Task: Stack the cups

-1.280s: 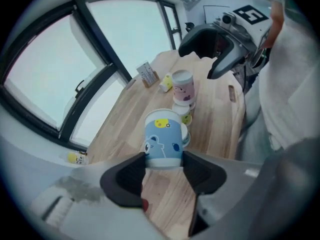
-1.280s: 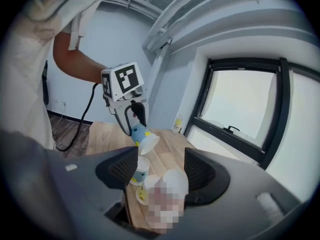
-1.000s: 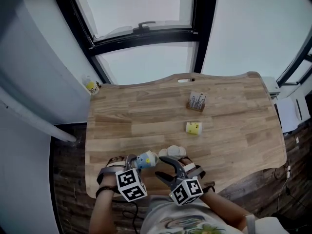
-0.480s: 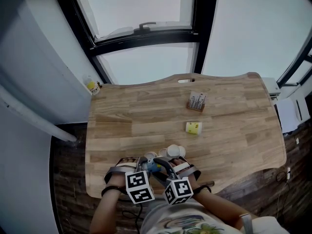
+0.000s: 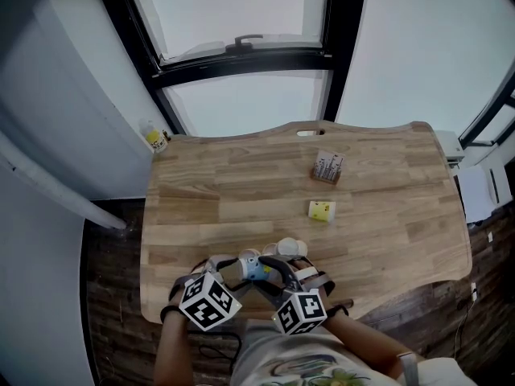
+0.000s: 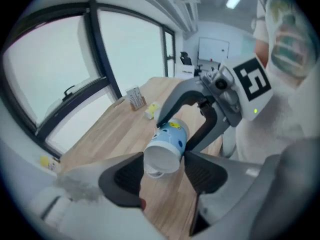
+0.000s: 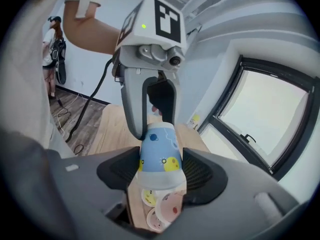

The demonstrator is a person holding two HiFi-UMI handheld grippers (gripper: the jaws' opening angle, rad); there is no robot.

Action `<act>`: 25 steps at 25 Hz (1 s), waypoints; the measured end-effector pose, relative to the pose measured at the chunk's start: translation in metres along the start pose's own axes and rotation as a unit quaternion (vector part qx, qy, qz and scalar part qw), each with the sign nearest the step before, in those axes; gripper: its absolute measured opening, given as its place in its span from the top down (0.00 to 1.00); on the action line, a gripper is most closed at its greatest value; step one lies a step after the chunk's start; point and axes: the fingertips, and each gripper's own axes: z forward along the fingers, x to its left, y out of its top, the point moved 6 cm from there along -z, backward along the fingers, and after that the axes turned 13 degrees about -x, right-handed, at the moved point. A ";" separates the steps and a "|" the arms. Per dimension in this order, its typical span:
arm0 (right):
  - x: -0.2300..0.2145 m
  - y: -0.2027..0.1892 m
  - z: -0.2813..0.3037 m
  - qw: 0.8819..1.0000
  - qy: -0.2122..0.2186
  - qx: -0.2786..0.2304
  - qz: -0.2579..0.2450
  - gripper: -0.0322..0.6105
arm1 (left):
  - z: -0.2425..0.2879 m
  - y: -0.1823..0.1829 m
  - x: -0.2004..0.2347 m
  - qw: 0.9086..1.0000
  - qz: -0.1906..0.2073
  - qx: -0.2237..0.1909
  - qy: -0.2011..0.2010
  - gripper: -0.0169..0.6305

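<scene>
Since a second ago the left tongs (image 6: 162,173) have rolled, and the blue cup (image 6: 167,143) has shifted right. By the bench's (image 5: 386,215) back left corner stands a small bottle (image 5: 154,140). The left jaws have just been opening, with the cup loose between them. The right tongs (image 7: 161,173), just closing, clamp it above the front edge. The cup is pale blue with yellow and dark spots. More cups (image 7: 159,206) lie beneath it, half hidden. Further right sit a yellow box (image 5: 321,211) and a card box (image 5: 327,167).

No legible text, print on small box (image 5: 326,168) unreadable
</scene>
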 end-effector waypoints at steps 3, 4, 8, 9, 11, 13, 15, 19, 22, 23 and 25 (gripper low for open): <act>-0.006 0.004 -0.003 0.999 -0.017 -0.021 0.034 0.53 | -0.013 0.003 0.009 0.988 -0.115 -0.101 -0.002 0.53; -0.008 0.005 -0.004 0.998 -0.022 -0.029 0.048 0.53 | -0.016 0.003 0.010 0.980 -0.148 -0.131 -0.001 0.53; -0.016 0.008 -0.008 0.993 -0.035 -0.059 0.100 0.53 | -0.019 -0.001 0.011 0.940 -0.255 -0.226 -0.007 0.49; -0.018 0.009 -0.008 0.991 -0.037 -0.067 0.113 0.53 | -0.018 -0.001 0.011 0.929 -0.277 -0.246 -0.006 0.49; -0.021 0.010 -0.009 0.986 -0.041 -0.081 0.138 0.53 | -0.016 -0.001 0.012 0.909 -0.312 -0.275 0.004 0.48; -0.023 0.011 -0.009 0.982 -0.045 -0.092 0.158 0.53 | -0.014 0.000 0.012 0.898 -0.329 -0.292 0.017 0.48; -0.024 0.012 -0.009 0.980 -0.047 -0.097 0.165 0.53 | -0.011 0.003 0.011 0.890 -0.336 -0.307 0.030 0.48; -0.024 0.012 -0.010 0.979 -0.050 -0.098 0.170 0.53 | -0.009 0.009 0.013 0.881 -0.342 -0.321 0.061 0.50; -0.026 0.009 -0.011 0.979 -0.054 -0.095 0.174 0.52 | -0.006 0.012 0.013 0.884 -0.339 -0.315 0.065 0.52; -0.026 0.008 -0.012 0.978 -0.055 -0.094 0.175 0.52 | -0.005 0.013 0.013 0.886 -0.335 -0.313 0.065 0.52; -0.027 0.006 -0.013 0.978 -0.058 -0.095 0.179 0.52 | -0.003 0.016 0.012 0.892 -0.325 -0.309 0.066 0.52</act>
